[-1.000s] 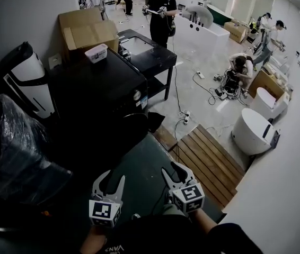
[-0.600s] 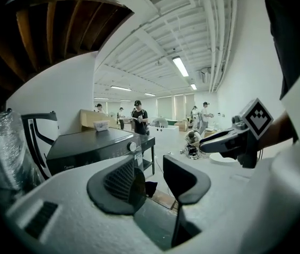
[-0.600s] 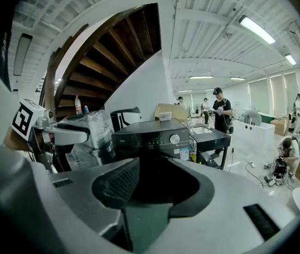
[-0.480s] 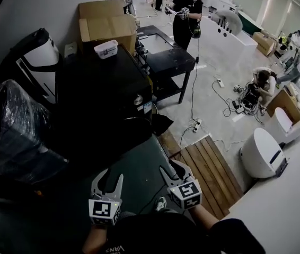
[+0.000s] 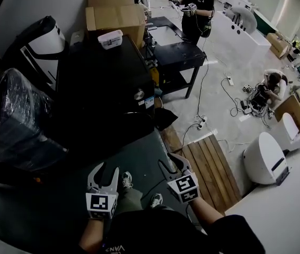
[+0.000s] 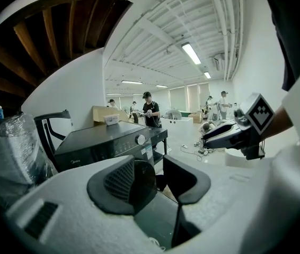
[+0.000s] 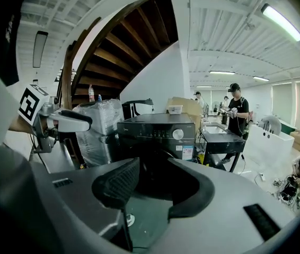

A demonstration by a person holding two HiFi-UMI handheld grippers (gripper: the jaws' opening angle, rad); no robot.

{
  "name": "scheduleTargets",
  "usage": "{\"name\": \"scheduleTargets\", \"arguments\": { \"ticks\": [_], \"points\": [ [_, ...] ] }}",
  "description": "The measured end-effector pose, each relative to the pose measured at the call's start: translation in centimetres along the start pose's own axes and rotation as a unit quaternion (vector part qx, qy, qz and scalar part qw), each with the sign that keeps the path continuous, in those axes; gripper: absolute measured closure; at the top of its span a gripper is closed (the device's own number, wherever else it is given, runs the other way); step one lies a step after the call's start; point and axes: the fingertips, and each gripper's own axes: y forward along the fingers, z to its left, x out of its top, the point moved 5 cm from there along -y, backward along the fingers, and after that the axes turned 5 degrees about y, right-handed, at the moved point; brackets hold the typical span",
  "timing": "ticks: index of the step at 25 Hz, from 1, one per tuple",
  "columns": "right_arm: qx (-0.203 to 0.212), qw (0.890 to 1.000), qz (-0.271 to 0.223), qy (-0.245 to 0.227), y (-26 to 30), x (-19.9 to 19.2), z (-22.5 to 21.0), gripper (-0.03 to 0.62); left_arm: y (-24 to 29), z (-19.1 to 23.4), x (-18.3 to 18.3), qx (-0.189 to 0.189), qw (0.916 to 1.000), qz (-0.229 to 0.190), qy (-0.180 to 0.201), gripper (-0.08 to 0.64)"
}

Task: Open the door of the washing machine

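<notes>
Far left: plastic-wrapped bundle [image 5: 17,123], dark, against the wall. Not in play.

Left gripper [image 5: 105,169] was held low in front of the person. Jaws spread, nothing between them. Its own view showed only floor and the washer front through the gap.

Washer [image 5: 105,83]: black front-loader, stood ahead of the two grippers and well apart from both. White tub [image 5: 111,38] on its top, cardboard boxes [image 5: 115,17] behind. Knob [image 5: 139,94] sat at the right end of the control strip. Door [image 7: 158,168] was on the front face below that strip, seen best in the right gripper view. It looked shut, but the front was too dark to pick out a handle or recess.

Right gripper [image 5: 170,162] was about level with the left, also low. Jaws spread and empty, aimed at the washer front.

Right of that: wooden pallet [image 5: 208,165] on the floor.

Judgement: approach step. Neither gripper had reached the machine, and the door was untouched. The next move would call for closing in on the front face and finding the door's edge or handle. One gripper's jaws would then go around or behind it and pull outward along the hinge arc. I couldn't tell which side the hinge sat on, so which gripper suited was open.
</notes>
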Motion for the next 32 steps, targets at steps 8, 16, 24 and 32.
{"name": "scheduleTargets", "arguments": {
  "ticks": [8,16,24,32],
  "points": [
    [-0.008,1.000,0.008,-0.006,4.9,0.5,-2.3,0.442,6.6,2.9,-0.7,-0.020,0.9995,0.016,0.021,0.397],
    [-0.019,0.999,0.041,-0.006,12.6,0.2,-4.6,0.440,15.9,6.4,-1.8,-0.071,0.9936,0.061,0.063,0.397],
    [-0.011,0.995,0.094,-0.022,21.4,-1.2,-7.6,0.437,24.6,9.8,-5.3,-0.102,0.9843,0.099,0.104,0.397],
    [0.003,0.990,0.127,-0.056,29.0,-3.0,-11.3,0.426,30.1,10.4,-8.7,-0.128,0.9730,0.140,0.132,0.369]
  ]
}}
